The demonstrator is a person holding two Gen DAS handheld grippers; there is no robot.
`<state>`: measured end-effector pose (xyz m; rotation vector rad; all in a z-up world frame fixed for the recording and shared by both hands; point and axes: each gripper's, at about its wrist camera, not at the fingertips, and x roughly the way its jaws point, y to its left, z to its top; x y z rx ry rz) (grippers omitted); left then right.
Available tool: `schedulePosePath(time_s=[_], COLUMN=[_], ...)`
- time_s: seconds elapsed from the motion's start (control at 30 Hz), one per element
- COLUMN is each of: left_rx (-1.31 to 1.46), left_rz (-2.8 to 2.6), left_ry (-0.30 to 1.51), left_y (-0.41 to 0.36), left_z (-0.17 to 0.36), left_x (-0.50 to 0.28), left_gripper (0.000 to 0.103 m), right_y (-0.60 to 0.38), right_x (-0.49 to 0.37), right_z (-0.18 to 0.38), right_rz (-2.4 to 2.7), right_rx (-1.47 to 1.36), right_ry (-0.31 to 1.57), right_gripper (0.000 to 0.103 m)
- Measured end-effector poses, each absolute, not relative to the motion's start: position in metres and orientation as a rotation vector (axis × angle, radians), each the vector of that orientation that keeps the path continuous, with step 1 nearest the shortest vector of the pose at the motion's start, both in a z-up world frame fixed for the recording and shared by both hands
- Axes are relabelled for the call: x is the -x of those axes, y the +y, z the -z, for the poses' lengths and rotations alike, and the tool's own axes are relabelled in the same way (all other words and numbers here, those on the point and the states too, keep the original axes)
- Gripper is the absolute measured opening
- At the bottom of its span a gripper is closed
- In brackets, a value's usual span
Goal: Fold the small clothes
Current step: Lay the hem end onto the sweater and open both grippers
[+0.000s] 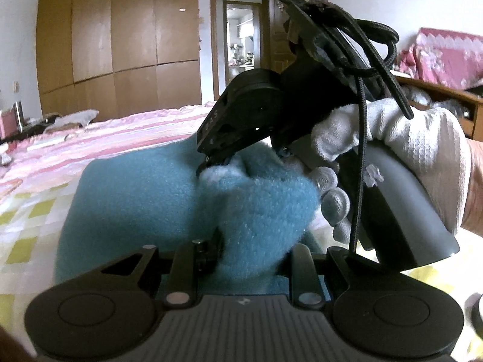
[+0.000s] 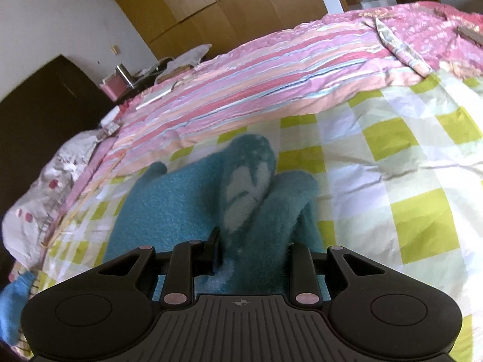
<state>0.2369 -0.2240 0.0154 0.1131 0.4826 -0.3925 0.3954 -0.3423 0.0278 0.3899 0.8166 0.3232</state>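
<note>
Bed (image 2: 392, 157) carries the teal garment (image 1: 135, 199). The left gripper (image 1: 250, 250) pinches a raised fold of it. The right gripper (image 1: 214, 163), in a gloved hand (image 1: 392, 138), also clamps the fabric.

Fluffy teal cloth (image 2: 181, 211) buries each gripper's right finger; the blue item (image 2: 15, 304) is cropped at frame's edge.

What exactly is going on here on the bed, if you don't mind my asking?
A person with a tool in each hand is folding a fuzzy teal garment on the checked bedspread. The right tool pinches a bunched fold of it, and the left tool has a raised flap between its fingers. The rest lies flat on the bed, so the fold is only partly done.
</note>
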Motion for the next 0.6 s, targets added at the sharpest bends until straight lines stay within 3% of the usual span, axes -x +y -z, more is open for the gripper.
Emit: schedulePosePath(time_s=[0.33,0.6], left_rx=[-0.235,-0.251], left_rz=[0.387,0.418], left_ry=[0.445,0.441], left_y=[-0.247,-0.255], left_z=[-0.006,-0.010], left_x=[-0.227,-0.221], left_gripper=[0.030,0.036], right_y=[-0.371,-0.381], right_x=[-0.387,-0.368], right_z=[-0.003,-0.022], right_rz=[-0.357,-0.301], right_rx=[-0.538,-0.534], right_ry=[0.765,0.759], right_gripper=[0.026,0.041])
